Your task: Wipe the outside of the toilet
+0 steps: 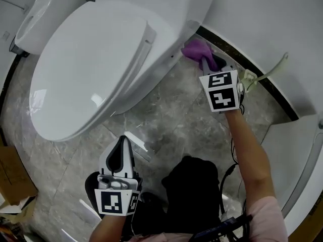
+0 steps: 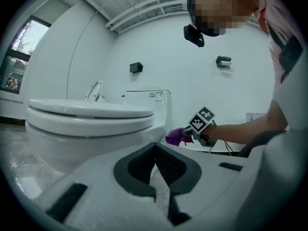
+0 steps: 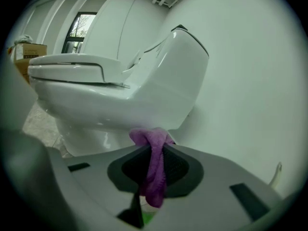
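Toilet point(image 1: 91, 69), marble floor point(image 1: 186, 120), cloth point(image 1: 196, 48) in right tool point(image 1: 209, 62)

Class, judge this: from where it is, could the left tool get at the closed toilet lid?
Probably yes. The left tool is shut and empty, over the floor in front of the toilet lid, with nothing between them.

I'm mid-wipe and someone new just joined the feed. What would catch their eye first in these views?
The big white toilet, its lid down, fills the upper left of the head view. Next comes the bright purple cloth, clamped in the right tongs at the toilet's base by the wall. The left tongs hang shut and empty over the marble floor.
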